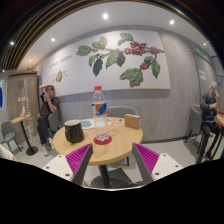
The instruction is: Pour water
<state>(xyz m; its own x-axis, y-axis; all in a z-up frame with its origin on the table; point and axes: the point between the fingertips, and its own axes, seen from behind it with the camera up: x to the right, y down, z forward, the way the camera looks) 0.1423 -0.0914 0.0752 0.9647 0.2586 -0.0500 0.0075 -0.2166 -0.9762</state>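
On the round wooden worktop [108, 146], a clear plastic water bottle with a red label [98, 103] stands near the far edge, its lettering unreadable, behind a black cup [74, 131]; the gripper [113, 163] hangs released.

Legible text: none. Bottle [98, 102] on the round table [110, 146]: red label, lettering too small to read. Far wall mural [120, 55]: leaves and berries, no words. Left wall sign [59, 76]: unreadable.
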